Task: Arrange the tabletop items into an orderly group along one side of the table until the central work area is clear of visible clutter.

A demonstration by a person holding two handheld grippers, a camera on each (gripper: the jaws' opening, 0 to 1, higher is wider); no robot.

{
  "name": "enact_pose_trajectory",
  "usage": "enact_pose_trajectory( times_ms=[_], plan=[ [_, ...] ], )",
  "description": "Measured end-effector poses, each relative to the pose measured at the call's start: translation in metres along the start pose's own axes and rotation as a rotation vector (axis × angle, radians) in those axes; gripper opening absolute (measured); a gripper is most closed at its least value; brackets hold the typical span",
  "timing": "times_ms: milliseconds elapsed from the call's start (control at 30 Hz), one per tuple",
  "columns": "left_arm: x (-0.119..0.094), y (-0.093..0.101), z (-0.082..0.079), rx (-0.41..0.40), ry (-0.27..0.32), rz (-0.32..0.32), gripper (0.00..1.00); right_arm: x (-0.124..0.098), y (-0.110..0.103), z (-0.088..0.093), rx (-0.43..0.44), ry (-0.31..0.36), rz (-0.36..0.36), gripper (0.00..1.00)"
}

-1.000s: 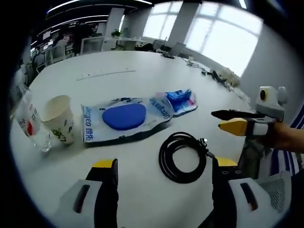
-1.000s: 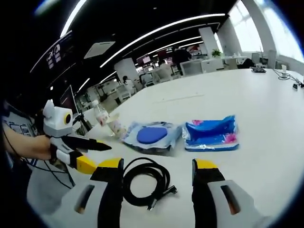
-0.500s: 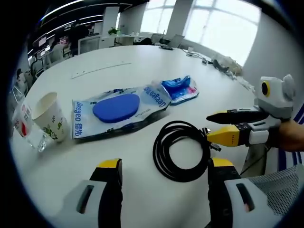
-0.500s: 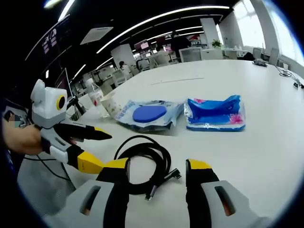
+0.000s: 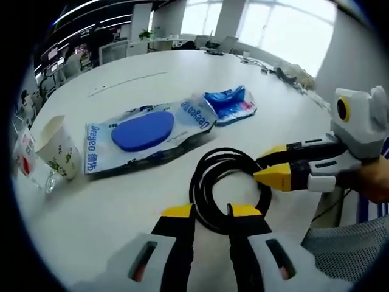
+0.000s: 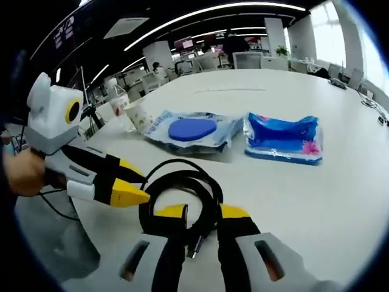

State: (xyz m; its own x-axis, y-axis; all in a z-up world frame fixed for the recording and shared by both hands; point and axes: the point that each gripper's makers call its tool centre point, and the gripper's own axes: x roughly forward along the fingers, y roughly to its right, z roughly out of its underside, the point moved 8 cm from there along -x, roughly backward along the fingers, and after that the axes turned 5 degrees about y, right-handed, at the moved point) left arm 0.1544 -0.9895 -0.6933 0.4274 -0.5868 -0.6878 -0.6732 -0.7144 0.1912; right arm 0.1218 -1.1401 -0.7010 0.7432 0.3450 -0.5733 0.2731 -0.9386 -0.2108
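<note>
A coiled black cable (image 5: pixel 197 191) lies on the white table (image 5: pixel 121 73) near its front edge. My left gripper (image 5: pixel 211 213) has its jaws drawn in on the near side of the coil. In the right gripper view, my right gripper (image 6: pixel 203 213) is likewise shut on the cable (image 6: pixel 211 198). Each gripper also reaches into the other's view at the coil's side: the right gripper (image 5: pixel 267 167) and the left gripper (image 6: pixel 135 185). Behind the coil lie a pouch with a blue disc (image 5: pixel 143 131) and a blue tissue pack (image 5: pixel 230 104).
A paper cup (image 5: pixel 56 149) and a clear plastic bottle (image 5: pixel 27 161) stand at the left edge of the table. A mesh chair (image 5: pixel 346 243) sits off the near right corner. More cables and small items (image 5: pixel 285 76) lie far back on the table.
Both grippers have moved in onto the cable coil, and their jaws have closed from wide open to narrow around its strands.
</note>
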Motion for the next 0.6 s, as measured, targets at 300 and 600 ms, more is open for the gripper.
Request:
enact_pose_trajectory(
  times_ms=[300, 600],
  plan=[
    [0.007, -0.002, 0.0, -0.039, -0.036, -0.027, 0.1, 0.007, 0.004, -0.004, -0.054, -0.032, 0.03, 0.06],
    [0.003, 0.0, -0.008, -0.18, -0.026, -0.003, 0.04, -0.002, 0.005, -0.008, 0.03, -0.023, 0.064, 0.01]
  ],
)
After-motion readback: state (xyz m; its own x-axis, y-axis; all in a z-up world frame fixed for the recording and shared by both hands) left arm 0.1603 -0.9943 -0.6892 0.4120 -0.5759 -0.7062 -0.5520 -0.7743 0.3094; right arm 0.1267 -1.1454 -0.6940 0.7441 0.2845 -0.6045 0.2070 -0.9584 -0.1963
